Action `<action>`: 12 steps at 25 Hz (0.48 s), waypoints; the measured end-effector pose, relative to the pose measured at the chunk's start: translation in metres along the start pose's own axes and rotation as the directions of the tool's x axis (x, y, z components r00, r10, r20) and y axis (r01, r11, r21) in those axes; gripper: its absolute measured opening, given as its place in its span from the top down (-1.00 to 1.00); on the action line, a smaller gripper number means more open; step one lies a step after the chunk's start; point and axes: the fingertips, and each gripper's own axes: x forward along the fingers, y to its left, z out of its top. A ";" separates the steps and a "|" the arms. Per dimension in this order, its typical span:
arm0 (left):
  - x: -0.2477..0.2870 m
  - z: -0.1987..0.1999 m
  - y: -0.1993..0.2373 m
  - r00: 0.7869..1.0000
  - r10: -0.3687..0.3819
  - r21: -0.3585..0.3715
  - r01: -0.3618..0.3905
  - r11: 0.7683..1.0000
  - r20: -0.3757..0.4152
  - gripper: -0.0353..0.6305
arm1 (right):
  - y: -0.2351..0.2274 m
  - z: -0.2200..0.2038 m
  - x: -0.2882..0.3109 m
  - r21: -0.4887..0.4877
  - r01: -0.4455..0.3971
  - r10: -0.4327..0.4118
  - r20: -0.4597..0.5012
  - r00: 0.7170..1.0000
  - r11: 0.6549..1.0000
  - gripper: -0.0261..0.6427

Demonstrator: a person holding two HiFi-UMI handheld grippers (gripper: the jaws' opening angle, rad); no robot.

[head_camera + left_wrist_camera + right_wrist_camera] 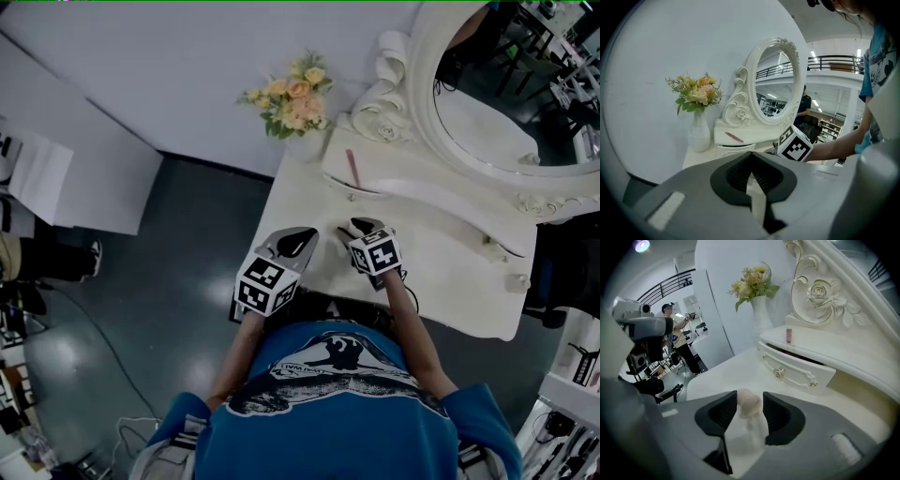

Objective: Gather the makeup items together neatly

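One beige sponge [749, 405], between jaws of right gripper [750, 394] (unclamped)

A white table [450, 272] stands against the wall, and a white vase [698, 133] of pale flowers sits at its back left corner. Just beside the vase, an ornate mirror stand [424, 112] runs along the rest of the back edge; its base forms a shelf [820, 348] over a drawer [797, 373] pulled slightly out, and a pink pencil [352, 169] lies on the shelf's left end. A pale, round-topped puff [749, 404] stands on the bare top toward the front edge, well apart from the vase and the stand.
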 end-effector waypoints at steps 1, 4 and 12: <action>0.002 0.000 -0.001 1.000 -0.006 0.003 0.006 1.000 -0.001 0.86 | -0.002 0.002 -0.003 0.006 0.004 -0.004 0.012 1.000 1.000 0.39; 0.006 0.000 -0.004 1.000 -0.022 0.009 0.022 1.000 -0.004 0.86 | -0.010 0.011 -0.012 0.030 0.020 -0.021 0.049 0.999 0.999 0.39; 0.006 0.001 -0.003 1.000 -0.029 0.011 0.029 1.000 -0.004 0.86 | -0.036 0.048 -0.033 0.050 0.071 -0.077 0.143 0.987 0.996 0.40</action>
